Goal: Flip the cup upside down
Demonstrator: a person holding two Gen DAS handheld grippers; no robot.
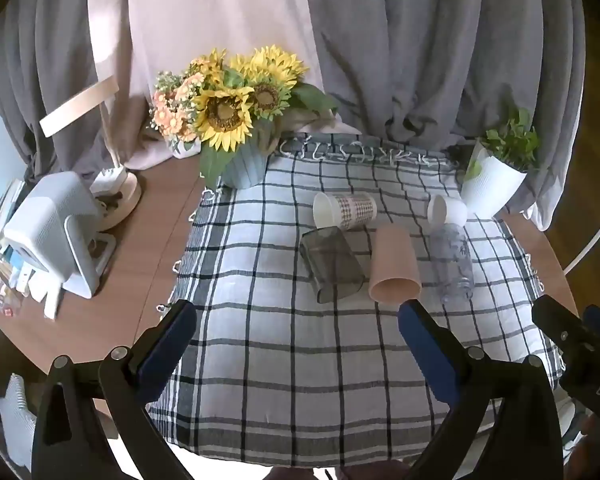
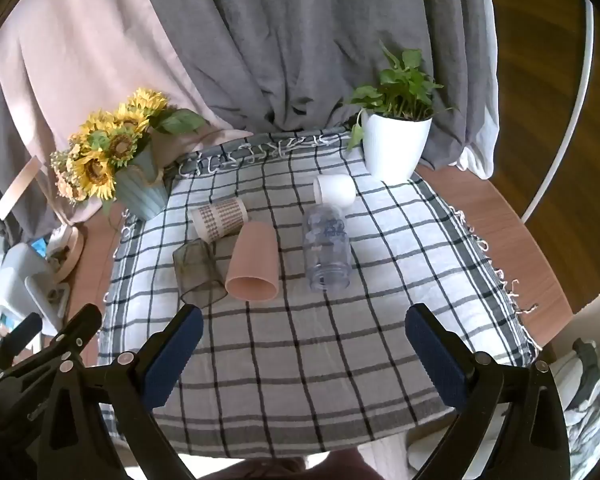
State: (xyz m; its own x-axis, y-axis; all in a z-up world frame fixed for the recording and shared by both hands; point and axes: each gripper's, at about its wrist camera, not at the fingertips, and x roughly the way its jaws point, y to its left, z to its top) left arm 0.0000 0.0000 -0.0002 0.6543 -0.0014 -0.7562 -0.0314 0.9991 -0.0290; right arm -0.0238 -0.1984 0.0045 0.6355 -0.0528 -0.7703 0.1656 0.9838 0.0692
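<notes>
Left wrist view: your left gripper [image 1: 296, 334] hangs spread wide and empty over the checked cloth [image 1: 284, 372]; five cups lie on their sides beyond it, the pink cup [image 1: 394, 266] nearest.

Right wrist view: your right gripper [image 2: 300, 336] gapes wide, empty, the pink cup [image 2: 254, 264] ahead between smoky cup [image 2: 198, 272] and clear cup [image 2: 328, 246].

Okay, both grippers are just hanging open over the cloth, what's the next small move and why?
Probably ease the right gripper forward toward the pink cup: it lies on its side nearest, mouth facing the open jaws, and nothing is held yet.
</notes>
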